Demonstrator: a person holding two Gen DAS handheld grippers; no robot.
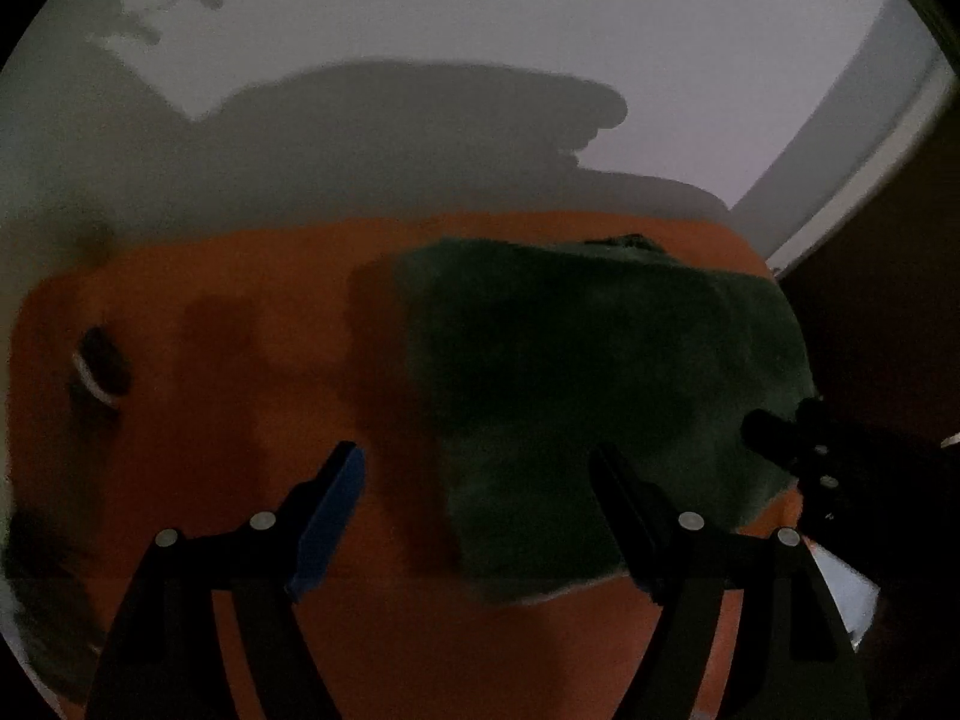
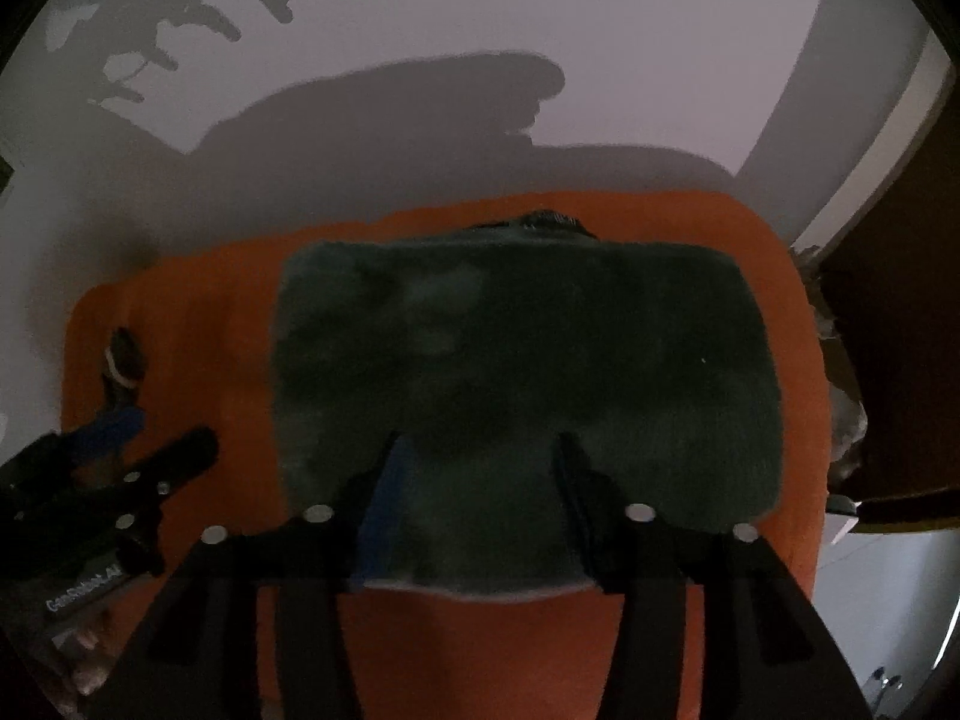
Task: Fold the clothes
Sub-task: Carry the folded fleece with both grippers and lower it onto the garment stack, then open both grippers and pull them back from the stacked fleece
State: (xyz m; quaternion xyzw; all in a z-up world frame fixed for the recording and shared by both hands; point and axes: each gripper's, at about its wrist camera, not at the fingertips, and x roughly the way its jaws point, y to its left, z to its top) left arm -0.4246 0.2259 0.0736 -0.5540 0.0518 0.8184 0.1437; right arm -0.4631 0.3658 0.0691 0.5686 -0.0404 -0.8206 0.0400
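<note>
Lying folded on the orange mat (image 2: 180, 312), the green garment (image 2: 528, 360) runs long axis left-right, directly below the right gripper (image 2: 480, 450); left gripper (image 1: 480, 462) hangs leftward. Both gape, empty.

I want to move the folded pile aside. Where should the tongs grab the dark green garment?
Probably the near edge of the dark green garment: it lies flat on the orange cloth, its near hem facing the right tongs.
</note>
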